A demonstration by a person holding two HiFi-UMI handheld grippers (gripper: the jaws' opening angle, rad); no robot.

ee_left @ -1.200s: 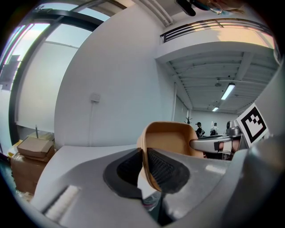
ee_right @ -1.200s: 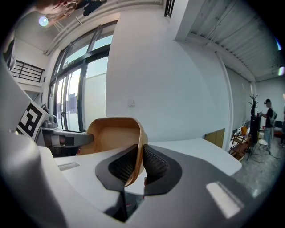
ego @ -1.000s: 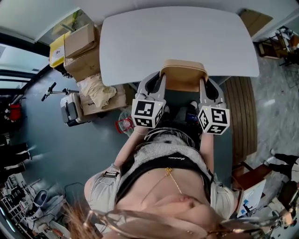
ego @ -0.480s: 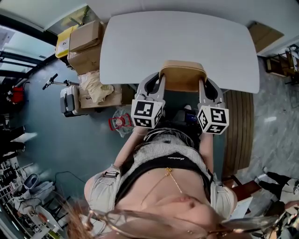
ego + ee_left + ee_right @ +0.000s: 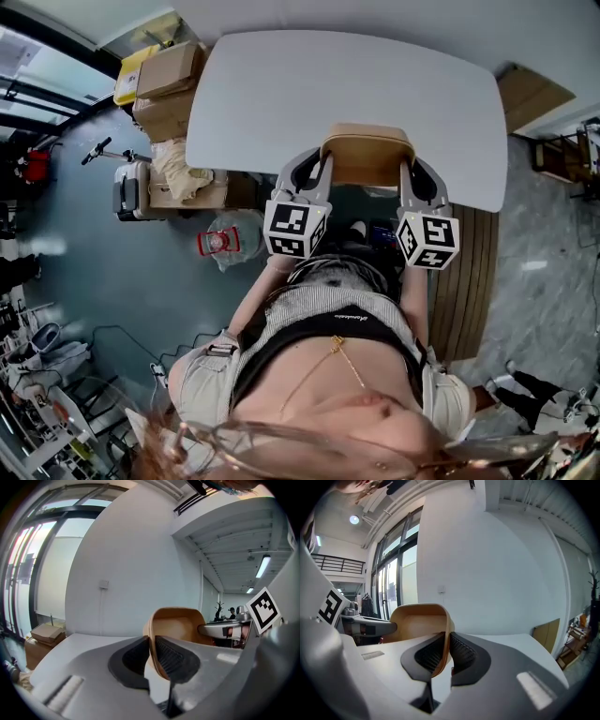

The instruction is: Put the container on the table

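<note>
A tan, shallow container (image 5: 367, 154) hangs between both grippers above the near edge of the white table (image 5: 347, 89). My left gripper (image 5: 316, 169) is shut on the container's left rim, the wall pinched between its black pads (image 5: 136, 657). The container (image 5: 174, 631) fills the middle of the left gripper view. My right gripper (image 5: 413, 174) is shut on the right rim, and in the right gripper view the container (image 5: 419, 622) wall sits between the pads (image 5: 461, 653). The left gripper (image 5: 151, 658) and right gripper (image 5: 446, 654) face each other across it.
Cardboard boxes (image 5: 167, 84) and a case (image 5: 129, 190) stand on the floor left of the table. A red item in a bag (image 5: 216, 241) lies below them. A slatted wooden bench (image 5: 469, 272) runs along the right. The person's body (image 5: 328, 356) fills the lower middle.
The table and the floor items have shifted in the head view, and the table's near edge now lies closer under the container. Both grippers keep the same hold.
</note>
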